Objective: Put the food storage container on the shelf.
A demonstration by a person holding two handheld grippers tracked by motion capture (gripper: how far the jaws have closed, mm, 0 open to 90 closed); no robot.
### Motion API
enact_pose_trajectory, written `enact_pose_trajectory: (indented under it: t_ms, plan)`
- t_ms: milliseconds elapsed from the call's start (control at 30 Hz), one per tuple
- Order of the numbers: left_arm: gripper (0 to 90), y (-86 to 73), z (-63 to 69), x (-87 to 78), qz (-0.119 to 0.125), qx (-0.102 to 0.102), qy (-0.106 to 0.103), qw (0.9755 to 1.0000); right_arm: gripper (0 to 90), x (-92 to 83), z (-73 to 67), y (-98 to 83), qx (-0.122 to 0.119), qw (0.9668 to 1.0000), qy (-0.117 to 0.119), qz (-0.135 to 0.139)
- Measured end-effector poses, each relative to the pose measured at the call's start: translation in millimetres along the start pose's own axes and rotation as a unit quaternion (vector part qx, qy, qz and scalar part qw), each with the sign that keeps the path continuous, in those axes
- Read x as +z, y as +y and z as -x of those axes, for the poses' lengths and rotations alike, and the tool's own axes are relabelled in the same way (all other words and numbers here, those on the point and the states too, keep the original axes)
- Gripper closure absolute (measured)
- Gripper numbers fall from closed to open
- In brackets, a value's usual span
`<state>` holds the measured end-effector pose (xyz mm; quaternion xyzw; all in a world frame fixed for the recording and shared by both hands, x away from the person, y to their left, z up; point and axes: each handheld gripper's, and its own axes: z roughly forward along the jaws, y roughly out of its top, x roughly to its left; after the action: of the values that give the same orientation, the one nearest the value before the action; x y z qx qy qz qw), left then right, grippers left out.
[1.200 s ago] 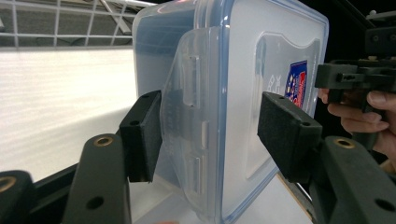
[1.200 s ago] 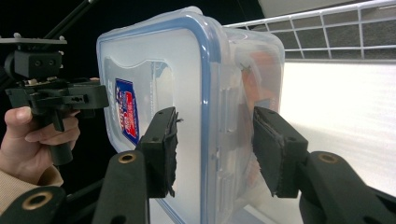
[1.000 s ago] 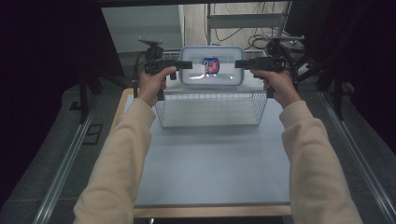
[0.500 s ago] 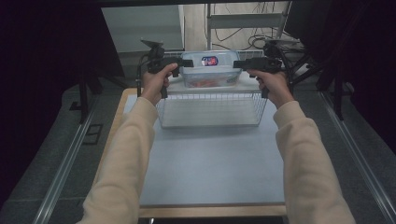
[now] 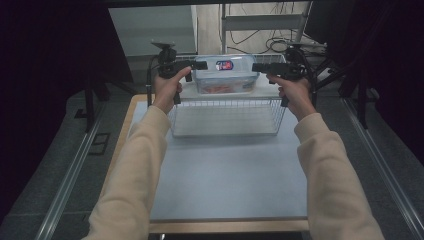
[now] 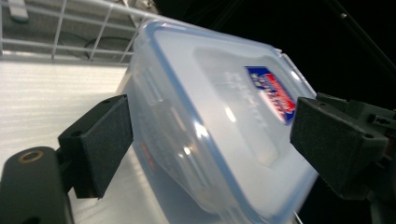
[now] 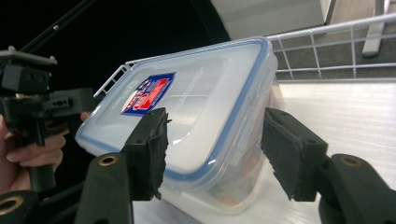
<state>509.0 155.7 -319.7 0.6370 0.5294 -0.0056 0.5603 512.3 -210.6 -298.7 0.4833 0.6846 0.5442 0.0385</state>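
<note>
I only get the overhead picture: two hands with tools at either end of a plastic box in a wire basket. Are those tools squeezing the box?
Observer: No. The left gripper has its pads on either side of the container, not pressing it. Its jaws have just been opening.
Visitor: And the other tool?
Observer: The right gripper is the same. Its jaws have just been opening and straddle a corner of the container, and the pad by the wall stands clear of it.
Visitor: Is there anything on the lid I can't make out?
Observer: A blue seal runs round the lid's rim.
</note>
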Motion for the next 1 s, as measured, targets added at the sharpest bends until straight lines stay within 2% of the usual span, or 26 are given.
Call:
enact_pose_trajectory:
  t_ms: [300, 467, 600, 733, 867, 1000]
  plan:
    - [13.9, -19.4, 24.6, -34.1, 0.009, 0.045, -0.018, 0.9988, 34.1, -27.8, -9.2, -13.6, -0.042, 0.9987, 0.026, 0.01]
    - [14.8, -43.5, 36.9, -55.8, 0.01, 0.076, -0.023, 0.9968, 30.3, -39.3, -18.5, -30.9, -0.068, 0.9967, 0.045, 0.002]
    - [15.1, -69.7, 42.6, -72.9, 0.006, 0.099, -0.029, 0.9947, 27.9, -48.9, -24.5, -47.8, -0.089, 0.9945, 0.054, -0.001]
    - [15.6, -102.7, 43.6, -88.6, 0.0, 0.117, -0.039, 0.9923, 26.0, -64.6, -28.7, -76.9, -0.117, 0.9911, 0.063, -0.003]
    - [15.9, -138.0, 39.7, -98.9, -0.004, 0.13, -0.049, 0.9903, 25.3, -79.7, -28.5, -113.5, -0.149, 0.9869, 0.06, -0.002]
    - [16.0, -171.2, 32.2, -102.6, -0.013, 0.128, -0.055, 0.9902, 24.8, -89.9, -23.2, -150.0, -0.161, 0.9845, 0.07, -0.006]
